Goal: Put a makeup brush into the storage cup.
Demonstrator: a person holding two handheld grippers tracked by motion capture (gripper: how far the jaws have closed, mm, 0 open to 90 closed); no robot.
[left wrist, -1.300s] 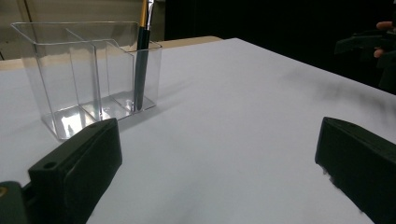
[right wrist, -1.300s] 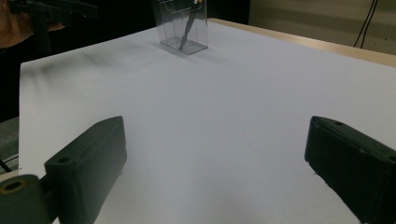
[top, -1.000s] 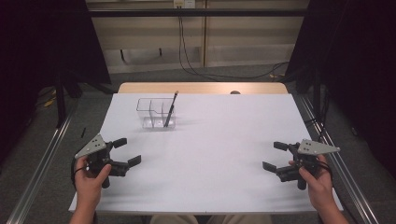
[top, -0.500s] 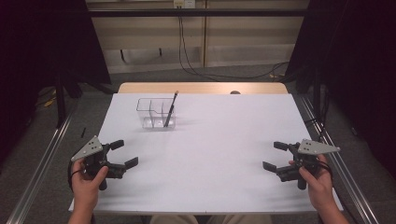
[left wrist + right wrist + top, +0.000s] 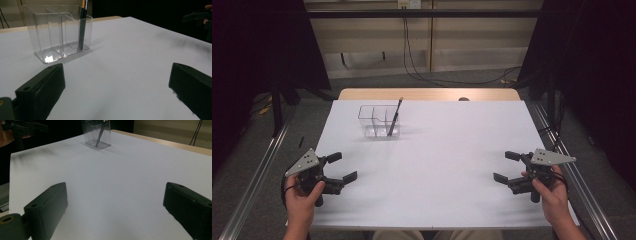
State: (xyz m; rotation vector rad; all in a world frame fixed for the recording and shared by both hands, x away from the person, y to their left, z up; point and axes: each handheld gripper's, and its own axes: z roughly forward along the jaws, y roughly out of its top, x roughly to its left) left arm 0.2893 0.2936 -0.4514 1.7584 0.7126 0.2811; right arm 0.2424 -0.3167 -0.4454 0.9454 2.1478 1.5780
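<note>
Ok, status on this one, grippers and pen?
Left gripper open, right gripper open, both empty. Pen leaning in clear holder. Nothing between.

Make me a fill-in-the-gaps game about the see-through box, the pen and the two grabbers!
1. The pen stands tilted inside the clear ____, the organizer.
2. The left gripper has its jaws ____, with nothing between them.
3. The right gripper rests near the table's ____ edge in the high view.
4. The table is covered by a ____ sheet.

Missing words: box; open; right; white
</note>
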